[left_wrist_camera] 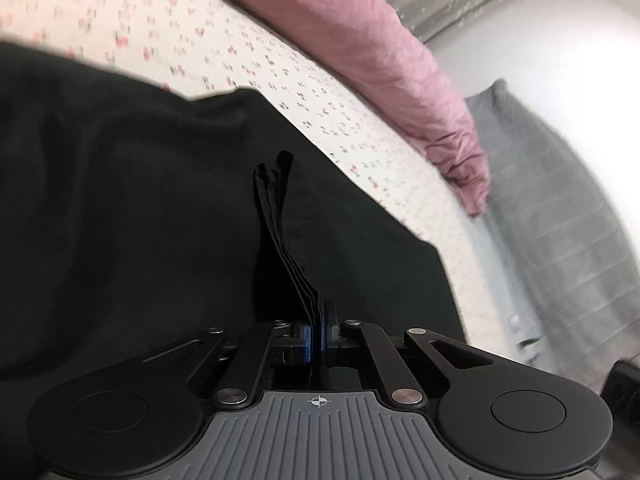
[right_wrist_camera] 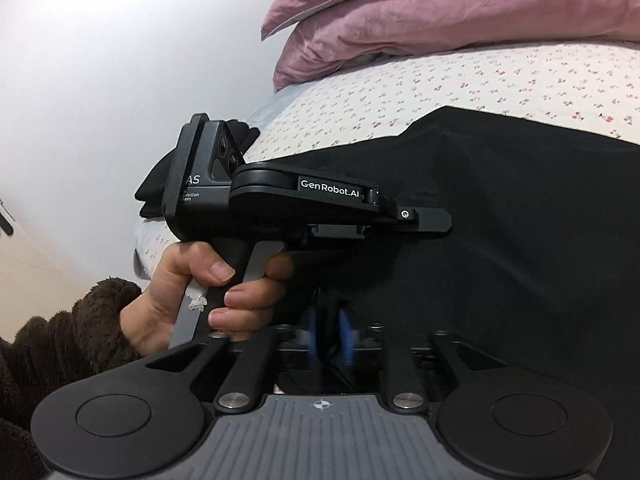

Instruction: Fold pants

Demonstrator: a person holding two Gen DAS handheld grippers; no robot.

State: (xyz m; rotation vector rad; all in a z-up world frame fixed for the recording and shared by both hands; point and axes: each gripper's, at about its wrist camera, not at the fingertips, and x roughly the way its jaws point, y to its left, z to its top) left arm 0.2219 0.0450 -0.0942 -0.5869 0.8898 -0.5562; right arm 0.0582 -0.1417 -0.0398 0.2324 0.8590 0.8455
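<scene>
matt black cloth pants (left_wrist_camera: 120, 200) on floral cotton-like bedsheet (left_wrist_camera: 248, 52).

You have one pair of black pants (left_wrist_camera: 120, 184) spread on one floral bed sheet (left_wrist_camera: 248, 64), two grippers, the left gripper (left_wrist_camera: 319, 330) and the right gripper (right_wrist_camera: 330, 338), one pink pillow (right_wrist_camera: 460, 12), one grey blanket (left_wrist_camera: 552, 216), and one hand (right_wrist_camera: 192, 300) visible.

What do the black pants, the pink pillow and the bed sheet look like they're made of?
The black pants look like soft matte knit, maybe cotton jersey: no sheen, and the pinched edge shows limp stacked layers. The pink pillow seems to wear a washed cotton or linen case, finely crinkled. The bed sheet looks like thin, smooth woven cotton with a small flower print.
</scene>
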